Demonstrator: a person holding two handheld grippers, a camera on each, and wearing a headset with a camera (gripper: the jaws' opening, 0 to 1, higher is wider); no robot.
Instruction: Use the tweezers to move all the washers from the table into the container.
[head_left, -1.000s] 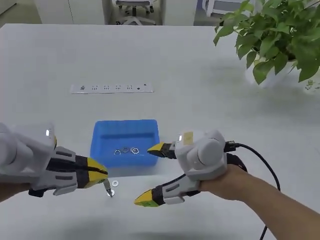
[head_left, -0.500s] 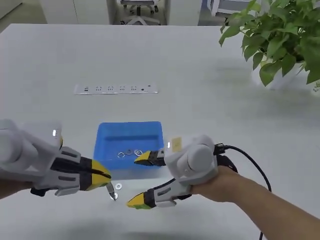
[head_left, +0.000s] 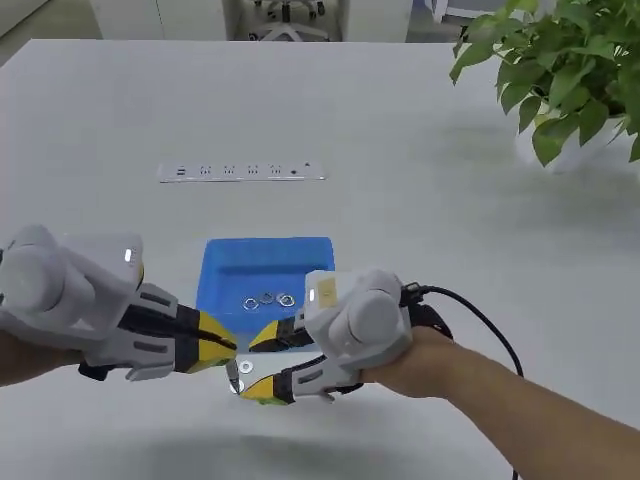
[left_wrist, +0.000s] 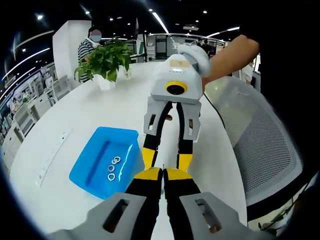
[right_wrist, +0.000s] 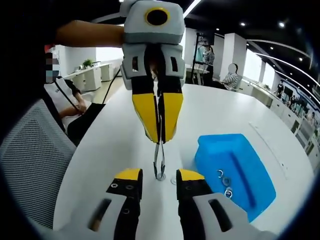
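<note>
My left gripper (head_left: 228, 350) is shut on thin metal tweezers (head_left: 236, 380) that point down at the table. In the right gripper view the tweezers (right_wrist: 159, 155) hang from the left gripper (right_wrist: 158, 120), tips touching the table at a small ring; whether they pinch it I cannot tell. A loose washer (head_left: 246, 368) lies just beside the tips. My right gripper (right_wrist: 159, 176) is open, its jaws standing on either side of the tweezer tips, and it faces the left gripper (left_wrist: 163, 174). Behind them the blue container (head_left: 222, 262) holds three washers (head_left: 268, 300).
A white power strip (head_left: 242, 172) lies farther back on the white table. A potted plant (head_left: 560, 70) stands at the back right. The right gripper's cable (head_left: 480, 320) trails to the right. Chairs and seated people show at the table's edges.
The right gripper has moved left to the tweezers, so its open jaws now flank their tips. The left gripper with the tweezers has barely moved. The head camera has shifted.
</note>
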